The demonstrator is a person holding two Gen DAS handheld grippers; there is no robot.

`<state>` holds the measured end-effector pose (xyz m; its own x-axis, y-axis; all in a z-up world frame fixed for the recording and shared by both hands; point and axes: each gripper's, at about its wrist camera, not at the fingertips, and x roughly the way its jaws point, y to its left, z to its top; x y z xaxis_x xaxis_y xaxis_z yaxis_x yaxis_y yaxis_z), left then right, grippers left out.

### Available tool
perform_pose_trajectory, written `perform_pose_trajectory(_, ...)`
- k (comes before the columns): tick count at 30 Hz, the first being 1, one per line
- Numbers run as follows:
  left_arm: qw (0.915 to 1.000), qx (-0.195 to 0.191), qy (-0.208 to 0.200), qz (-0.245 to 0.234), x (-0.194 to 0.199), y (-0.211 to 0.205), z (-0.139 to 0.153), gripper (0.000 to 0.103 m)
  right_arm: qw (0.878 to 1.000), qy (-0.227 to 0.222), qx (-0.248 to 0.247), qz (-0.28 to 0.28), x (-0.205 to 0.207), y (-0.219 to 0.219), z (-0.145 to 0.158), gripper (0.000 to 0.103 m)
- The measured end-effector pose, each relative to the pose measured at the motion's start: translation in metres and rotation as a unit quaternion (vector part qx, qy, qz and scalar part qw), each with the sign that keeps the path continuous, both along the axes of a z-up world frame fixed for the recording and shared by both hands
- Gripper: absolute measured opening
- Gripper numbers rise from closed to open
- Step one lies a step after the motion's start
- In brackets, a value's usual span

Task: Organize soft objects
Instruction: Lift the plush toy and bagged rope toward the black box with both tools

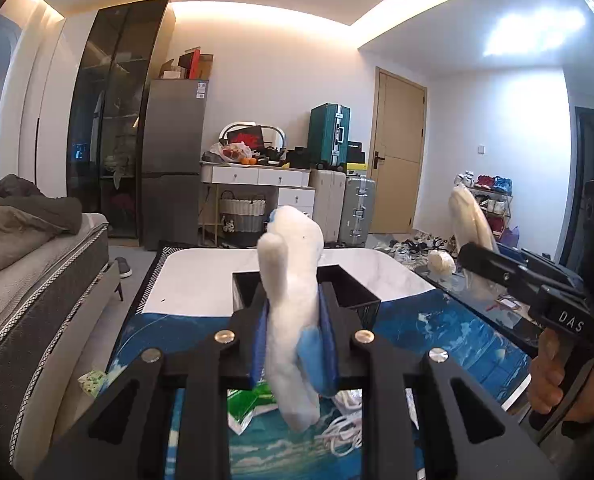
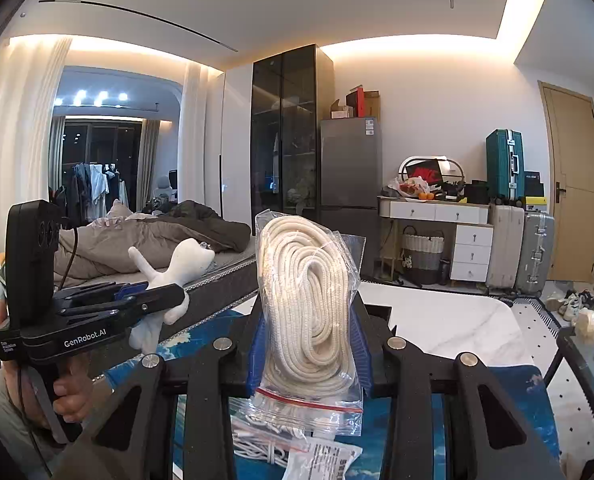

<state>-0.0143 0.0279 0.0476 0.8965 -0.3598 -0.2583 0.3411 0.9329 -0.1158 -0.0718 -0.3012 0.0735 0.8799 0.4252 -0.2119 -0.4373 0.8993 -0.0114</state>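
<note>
The plush toy point(image 1: 291, 312) at the centre is white with blue patches low on its body; the pads point(image 1: 260, 336) pinching it are blue, on a black left gripper point(image 1: 293, 344); the mat point(image 1: 437, 320) below carries a blue sea-and-cloud print; the table point(image 1: 201, 276) at twelve o'clock is white marble with a black box point(image 1: 357, 284); the rope coil point(image 2: 309, 292) is cream, in a clear bag point(image 2: 297, 404) with a red seal; at two o'clock a teal suitcase point(image 2: 504, 164).

shoes point(image 1: 493, 196) too small to tell apart, plush toy's point(image 1: 293, 304) middle hidden between jaws
</note>
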Motion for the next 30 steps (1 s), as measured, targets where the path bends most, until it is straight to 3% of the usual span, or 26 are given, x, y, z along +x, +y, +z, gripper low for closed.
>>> perform_pose_trajectory(9, 0.9997, -0.011, -0.012, -0.019, 0.043, -0.002, 0.037, 0.021, 1.0, -0.018, -0.015, 0.017, 0.034, 0.022, 0.029, 0.036)
perform_pose_trajectory(19, 0.9996, -0.02, -0.005, -0.02, 0.111, -0.006, 0.055, 0.021, 1.0, -0.028, -0.004, 0.006, 0.11, 0.039, 0.066, 0.036)
perform_pose_trajectory(27, 0.9987, -0.018, 0.044, -0.019, 0.141, -0.018, 0.033, 0.021, 0.999, 0.04, -0.008, -0.003, 0.166, 0.033, 0.043, 0.036)
perform_pose_trajectory(30, 0.9965, -0.031, 0.067, -0.039, 0.155, -0.021, 0.023, 0.021, 0.998, 0.067, -0.011, 0.002, 0.185, 0.037, 0.029, 0.036)
